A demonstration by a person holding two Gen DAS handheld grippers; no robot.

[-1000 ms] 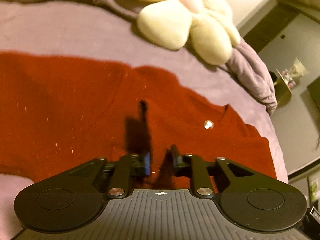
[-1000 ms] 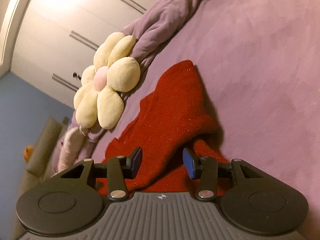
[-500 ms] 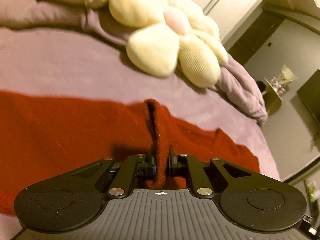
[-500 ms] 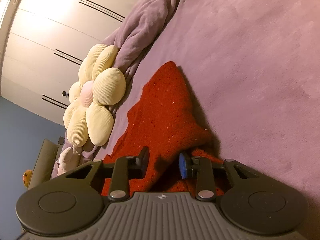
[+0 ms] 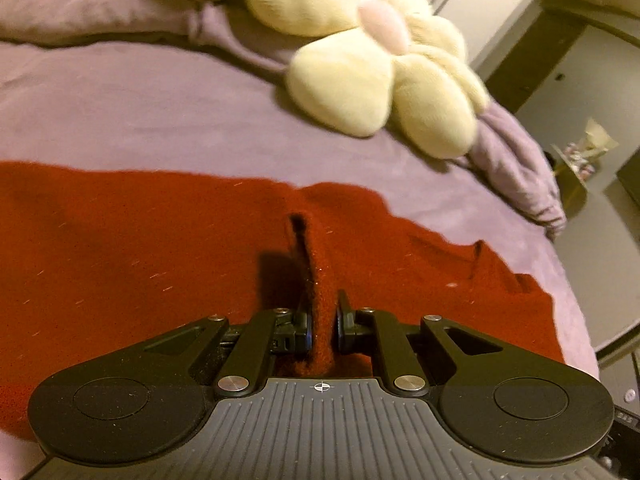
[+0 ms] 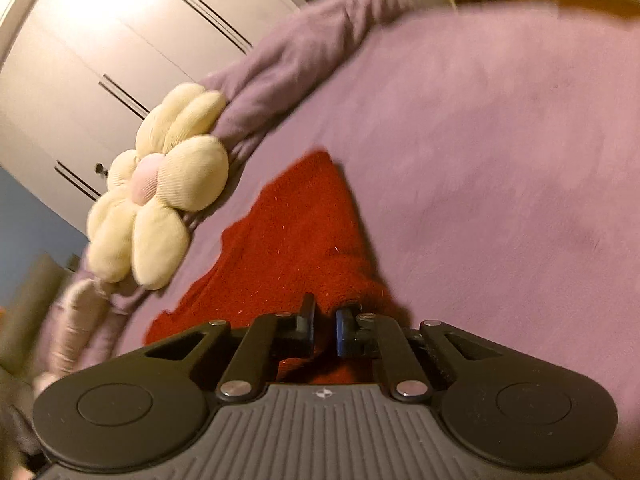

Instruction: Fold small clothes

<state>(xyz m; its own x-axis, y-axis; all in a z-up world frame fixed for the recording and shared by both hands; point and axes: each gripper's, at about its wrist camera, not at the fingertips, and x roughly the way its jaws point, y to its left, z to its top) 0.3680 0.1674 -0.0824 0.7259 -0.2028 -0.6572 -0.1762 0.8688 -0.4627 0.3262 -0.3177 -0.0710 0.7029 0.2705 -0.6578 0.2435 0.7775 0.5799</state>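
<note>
Where both grips sit at the near edge: left gripper (image 5: 323, 326), clamped on a raised ridge of the red knit garment (image 5: 140, 248); right gripper (image 6: 325, 330), jaws closing, a bunched fold between them. Garment spreads flat ahead on the purple bedcover (image 5: 140, 112), long axis crosswise. Beyond: flower cushion (image 5: 380, 68).

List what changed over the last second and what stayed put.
The left gripper shut on a pinched ridge of the red garment, which lay flat between its open jaws before. The right gripper narrowed from wide open and is closing on a fold of the same cloth. The flower pillow and purple blanket stayed put.
</note>
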